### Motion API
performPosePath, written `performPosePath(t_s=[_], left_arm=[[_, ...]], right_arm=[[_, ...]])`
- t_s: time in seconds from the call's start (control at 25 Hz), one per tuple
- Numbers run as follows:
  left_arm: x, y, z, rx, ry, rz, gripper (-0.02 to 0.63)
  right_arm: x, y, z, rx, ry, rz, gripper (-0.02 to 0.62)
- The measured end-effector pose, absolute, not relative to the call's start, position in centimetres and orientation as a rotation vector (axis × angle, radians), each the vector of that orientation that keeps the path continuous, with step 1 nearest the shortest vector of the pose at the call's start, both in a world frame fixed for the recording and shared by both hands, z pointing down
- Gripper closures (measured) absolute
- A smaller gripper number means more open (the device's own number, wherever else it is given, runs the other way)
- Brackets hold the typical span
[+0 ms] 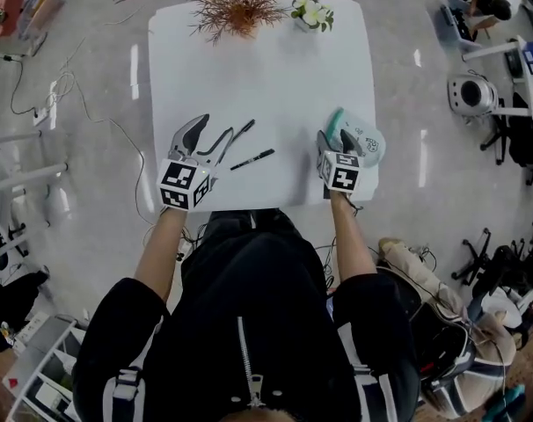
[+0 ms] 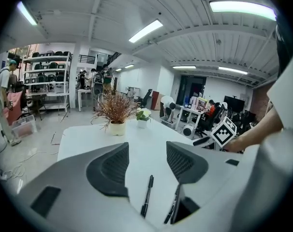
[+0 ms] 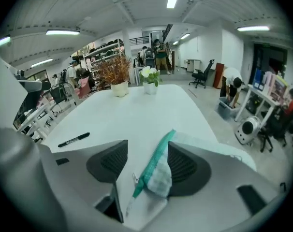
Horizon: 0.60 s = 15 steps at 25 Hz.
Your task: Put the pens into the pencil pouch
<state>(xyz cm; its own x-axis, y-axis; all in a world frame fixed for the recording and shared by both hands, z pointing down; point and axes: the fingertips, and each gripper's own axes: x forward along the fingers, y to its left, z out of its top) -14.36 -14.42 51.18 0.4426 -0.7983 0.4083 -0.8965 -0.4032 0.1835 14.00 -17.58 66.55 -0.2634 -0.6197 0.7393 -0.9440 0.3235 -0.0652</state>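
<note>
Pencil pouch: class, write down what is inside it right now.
Nothing shows inside the pencil pouch; its own fabric hides the interior. Two pens lie outside on the table.

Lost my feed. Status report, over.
Left gripper open over two pens. Right gripper open around pouch edge, unclamped. Nothing blocking.

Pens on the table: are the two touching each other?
Apart. The head view shows bare white table between the farther pen and the nearer pen.
</note>
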Motion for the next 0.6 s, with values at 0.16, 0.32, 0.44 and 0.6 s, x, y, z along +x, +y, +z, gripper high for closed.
performPosePath(t_s=[0.16, 0.32, 0.44, 0.6], left_arm=[[-15.1, -14.1, 51.6, 2.307, -1.445, 0.368, 0.347], [-15.8, -13.9, 51.8, 2.293, -1.451, 0.372, 0.347], [-16.1, -13.9, 51.8, 2.29, -1.453, 0.373, 0.347], [-16.3, -13.7, 52.1, 2.284, -1.451, 0.38, 0.347]], right_arm=[[14.5, -17.9, 68.5, 1.378, -1.914, 0.716, 0.33], [14.9, -17.7, 69.9, 1.39, -1.858, 0.775, 0.35], [15.1, -17.5, 70.7, 1.382, -1.831, 0.805, 0.393], [15.5, -17.4, 70.2, 1.394, -1.795, 0.82, 0.456]])
